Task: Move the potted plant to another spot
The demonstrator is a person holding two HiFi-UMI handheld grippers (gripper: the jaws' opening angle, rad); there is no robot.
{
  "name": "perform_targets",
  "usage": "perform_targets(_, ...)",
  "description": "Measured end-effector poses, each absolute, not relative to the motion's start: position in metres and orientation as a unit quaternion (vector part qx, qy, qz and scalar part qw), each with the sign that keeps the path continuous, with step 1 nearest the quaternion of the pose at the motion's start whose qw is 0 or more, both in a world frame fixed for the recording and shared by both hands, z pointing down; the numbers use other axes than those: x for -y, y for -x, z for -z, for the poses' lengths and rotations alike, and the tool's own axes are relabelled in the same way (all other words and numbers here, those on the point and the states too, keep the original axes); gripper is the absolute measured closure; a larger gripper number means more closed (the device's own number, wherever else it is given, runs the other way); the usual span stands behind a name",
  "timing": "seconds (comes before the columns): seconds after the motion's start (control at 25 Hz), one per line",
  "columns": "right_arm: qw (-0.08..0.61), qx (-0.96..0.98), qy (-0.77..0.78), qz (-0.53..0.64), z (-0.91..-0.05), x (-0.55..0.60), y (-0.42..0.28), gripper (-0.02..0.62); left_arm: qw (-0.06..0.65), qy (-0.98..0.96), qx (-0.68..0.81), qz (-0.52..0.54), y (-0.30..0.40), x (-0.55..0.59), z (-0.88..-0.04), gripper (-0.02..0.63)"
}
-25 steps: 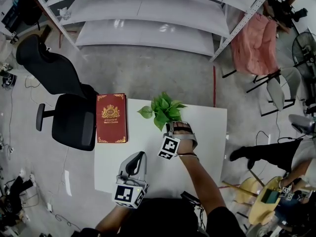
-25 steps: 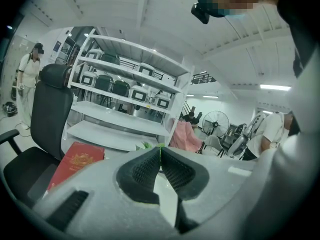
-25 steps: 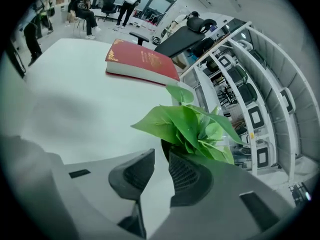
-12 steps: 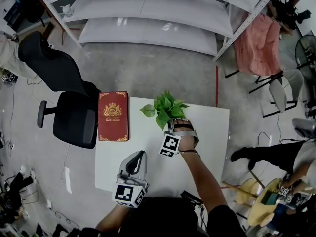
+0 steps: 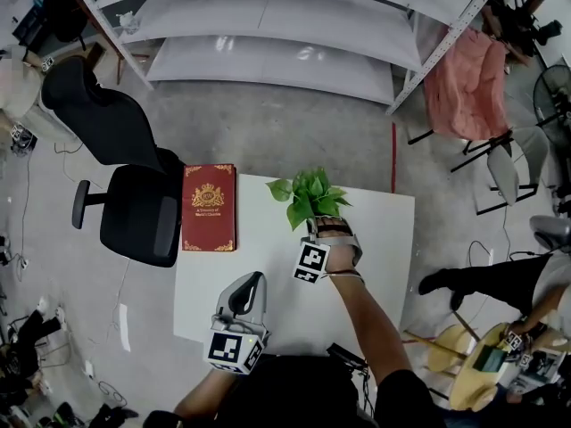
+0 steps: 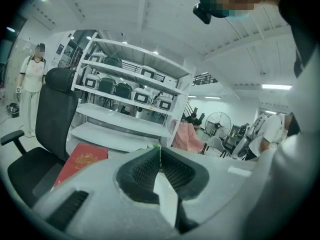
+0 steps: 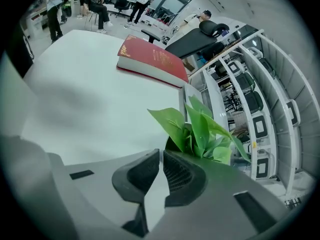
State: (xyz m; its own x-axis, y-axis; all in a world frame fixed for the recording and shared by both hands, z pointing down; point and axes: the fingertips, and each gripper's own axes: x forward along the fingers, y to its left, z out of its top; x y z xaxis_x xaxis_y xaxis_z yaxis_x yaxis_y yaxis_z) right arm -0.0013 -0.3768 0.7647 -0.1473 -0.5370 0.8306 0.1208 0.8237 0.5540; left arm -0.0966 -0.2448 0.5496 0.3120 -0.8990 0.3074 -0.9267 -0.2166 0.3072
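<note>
In the head view the potted plant (image 5: 312, 199) sits to the right of the red book (image 5: 209, 208), well apart from it, at the far edge of the white table (image 5: 268, 301). The right gripper (image 5: 321, 225) reaches in under the leaves, while the left gripper (image 5: 253, 280) hangs nearer the person, below and to the right of the book.

The left gripper view shows its jaws pressed together with nothing between them, and the book lies off to their left.

In the right gripper view the jaws are drawn to a narrow slit. Their tips meet the dark pot rim beneath the leaves, so they appear to pinch it (the pot body is hidden). The book lies beyond, further across the table.

A grip on so thin a rim could let the pot tilt or slip. This close to the table's edge, a dropped pot might go over.
</note>
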Motion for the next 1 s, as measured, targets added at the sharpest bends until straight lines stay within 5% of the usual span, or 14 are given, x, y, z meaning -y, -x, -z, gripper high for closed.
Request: perform_targets(1.0,0.634,0.710,-0.166,0.258,-0.741,0.276,-0.018,0.568,0.188,-0.787,0.588,-0.005,0.105,0.166,-0.514,0.583)
